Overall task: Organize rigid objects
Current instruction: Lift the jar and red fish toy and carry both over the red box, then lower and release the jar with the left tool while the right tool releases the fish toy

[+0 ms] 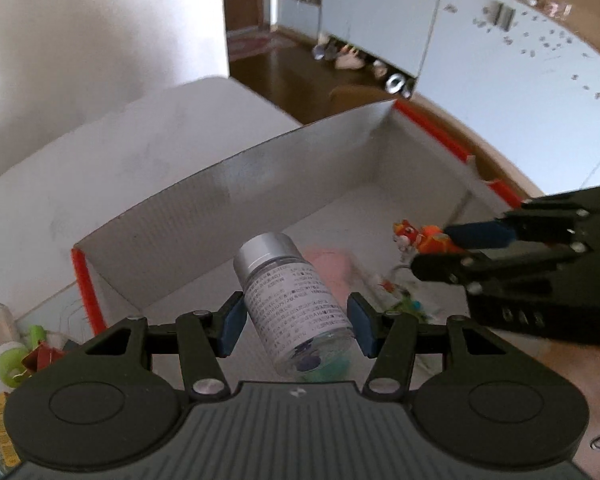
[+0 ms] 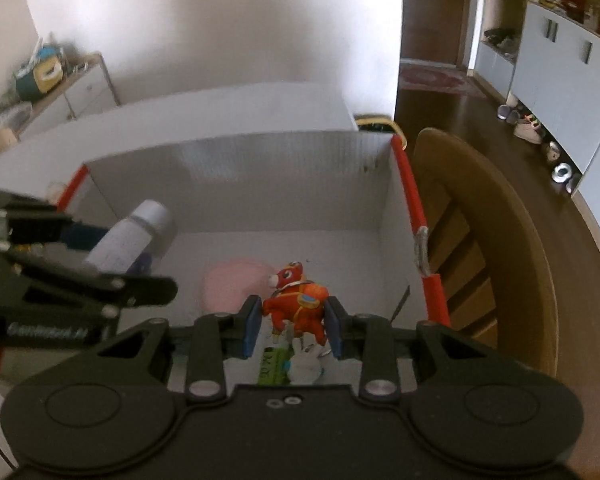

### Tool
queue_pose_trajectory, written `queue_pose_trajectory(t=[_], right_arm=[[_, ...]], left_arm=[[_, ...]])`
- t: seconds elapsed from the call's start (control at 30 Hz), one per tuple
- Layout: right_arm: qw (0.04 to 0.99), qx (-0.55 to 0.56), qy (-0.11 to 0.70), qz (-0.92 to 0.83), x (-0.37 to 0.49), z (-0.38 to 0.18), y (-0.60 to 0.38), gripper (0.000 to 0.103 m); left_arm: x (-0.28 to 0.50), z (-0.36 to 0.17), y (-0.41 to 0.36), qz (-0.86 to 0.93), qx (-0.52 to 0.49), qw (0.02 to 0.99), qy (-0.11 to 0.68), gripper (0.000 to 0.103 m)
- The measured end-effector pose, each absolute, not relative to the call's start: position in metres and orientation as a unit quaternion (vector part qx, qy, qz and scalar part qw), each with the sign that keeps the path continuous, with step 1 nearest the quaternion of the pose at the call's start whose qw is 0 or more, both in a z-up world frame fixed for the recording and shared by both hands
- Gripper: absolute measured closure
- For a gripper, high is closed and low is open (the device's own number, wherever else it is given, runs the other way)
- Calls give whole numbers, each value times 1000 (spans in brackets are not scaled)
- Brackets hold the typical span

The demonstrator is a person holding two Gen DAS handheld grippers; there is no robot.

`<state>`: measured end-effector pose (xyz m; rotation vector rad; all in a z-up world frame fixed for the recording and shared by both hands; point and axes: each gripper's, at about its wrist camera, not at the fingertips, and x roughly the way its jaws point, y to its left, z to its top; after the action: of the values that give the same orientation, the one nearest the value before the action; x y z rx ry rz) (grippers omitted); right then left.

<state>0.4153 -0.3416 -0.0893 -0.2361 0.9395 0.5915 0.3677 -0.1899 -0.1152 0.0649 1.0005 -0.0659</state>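
Two grippers above white box (image 2: 396, 216): left gripper (image 1: 296, 318) clamps bottle (image 1: 296, 300); right gripper (image 2: 292, 326), at 3 o'clock, clamps red toy figure (image 2: 296, 304).

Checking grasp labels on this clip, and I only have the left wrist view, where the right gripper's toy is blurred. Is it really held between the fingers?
Observer: Yes. In the right wrist view the red toy figure sits in the right gripper, with a blue pad pressing on each side.
Operator: What is the pink blur in the box?
Observer: A pink round thing lying on the floor of the white box.
Operator: Anything under the toy?
Observer: A green packet and a small white figure lie on the box floor beneath it.
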Motion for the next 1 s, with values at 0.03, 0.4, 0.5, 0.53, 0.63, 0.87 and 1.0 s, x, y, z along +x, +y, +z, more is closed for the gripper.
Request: queue_pose_trajectory(t=[0.03, 0.4, 0.5, 0.53, 0.63, 0.87, 1.0], right_arm=[[842, -118, 446, 280, 418, -91, -340, 70], [807, -163, 499, 270, 437, -108, -314, 70], [798, -160, 514, 270, 438, -109, -314, 70], [796, -164, 517, 270, 439, -110, -313, 70], [791, -166, 523, 270, 440, -112, -312, 69], [789, -161, 527, 273, 445, -110, -316, 67], [791, -155, 523, 277, 442, -107, -319, 65]], left_arm=[[374, -119, -189, -29, 33, 872, 488, 48], [397, -148, -186, -6, 45, 838, 544, 48], [398, -152, -183, -4, 34, 832, 554, 48], [399, -152, -183, -4, 30, 831, 556, 48], [400, -151, -183, -6, 31, 829, 559, 48], [410, -153, -177, 4, 20, 824, 566, 48], [408, -148, -178, 7, 14, 827, 562, 48]])
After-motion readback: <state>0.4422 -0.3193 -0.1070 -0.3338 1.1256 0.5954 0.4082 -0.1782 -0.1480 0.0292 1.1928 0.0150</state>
